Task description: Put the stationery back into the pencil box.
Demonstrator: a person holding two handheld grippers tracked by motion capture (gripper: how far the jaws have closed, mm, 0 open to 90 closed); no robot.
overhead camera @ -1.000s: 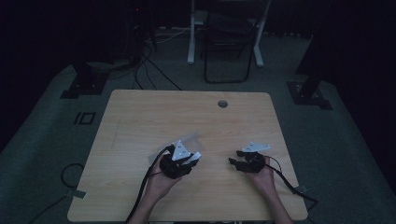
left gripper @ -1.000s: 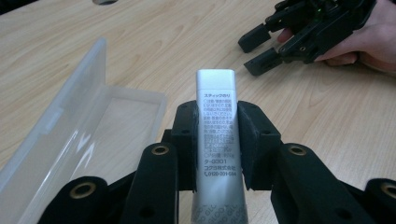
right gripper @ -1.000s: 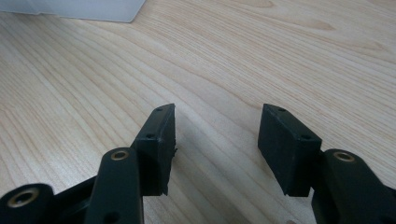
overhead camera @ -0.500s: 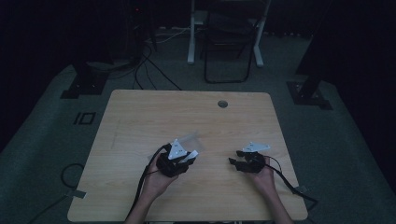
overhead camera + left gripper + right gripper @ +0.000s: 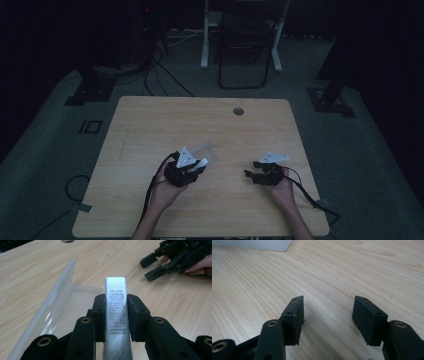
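Observation:
My left gripper (image 5: 115, 305) is shut on a silver glue stick (image 5: 115, 290) with printed text, which stands up between the jaws. In the high view this left gripper (image 5: 192, 169) sits at the table's front centre, with the glue stick (image 5: 201, 163) poking out. A clear plastic case (image 5: 53, 306) lies open on the wood just left of and ahead of the stick; the clear case (image 5: 206, 150) looks faint from above. My right gripper (image 5: 328, 312) is open over bare wood with nothing between its jaws. That right gripper (image 5: 257, 176) rests at the front right.
The wooden table (image 5: 150, 125) has a round cable hole (image 5: 238, 111) near its far edge. A corner of the clear case (image 5: 252, 245) lies ahead of the right gripper. The right gripper (image 5: 160, 263) lies to the right of the stick. A chair (image 5: 247, 45) and stands surround the table.
The left gripper with the glue stick has shifted slightly to the left and nearer the person. The right gripper has stayed put.

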